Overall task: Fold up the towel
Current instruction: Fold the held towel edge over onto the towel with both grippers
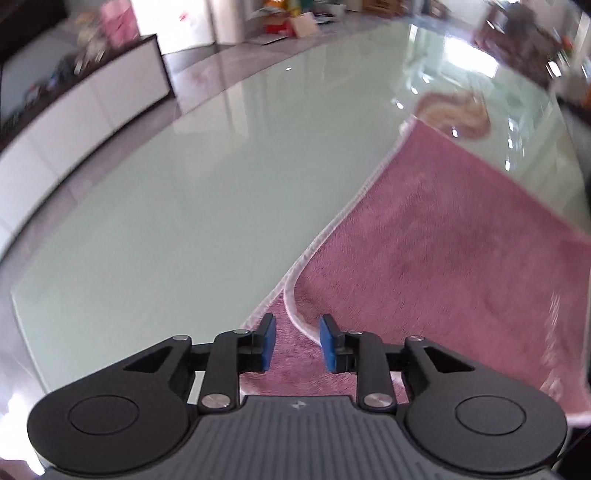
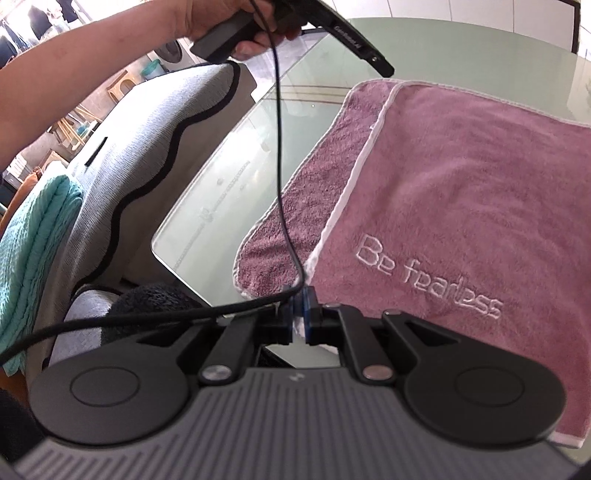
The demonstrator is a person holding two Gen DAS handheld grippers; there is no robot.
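**Pink towel lies half-folded on glass surface, one corner pinched**

The right gripper [image 2: 298,314] has its jaws pressed together on the white-piped corner of the pink towel [image 2: 461,206], at the near edge of the pale green glass surface [image 2: 221,192]. The left gripper [image 1: 297,343] has its jaws apart, holding nothing, with its blue pads [image 1: 269,343] poised just above the towel's near left corner, where the white trim curls round.

The towel lies folded over itself: an upper layer embroidered "Be fearless" [image 2: 428,280] covers most of a lower layer, a strip of which shows along the left side. In the left wrist view the cloth stretches from the jaws away to the far right across the surface.

A black cable [image 2: 280,166] hangs from the left gripper's handle, held in the person's hand [image 2: 221,18] at the upper left of the right wrist view, and drapes past the right jaws. Beyond the surface's left edge stands a grey cushioned seat [image 2: 147,140] with wavy black piping and a teal cloth [image 2: 40,236] draped over it. A low white cabinet [image 1: 85,107] stands at the far left in the left wrist view.
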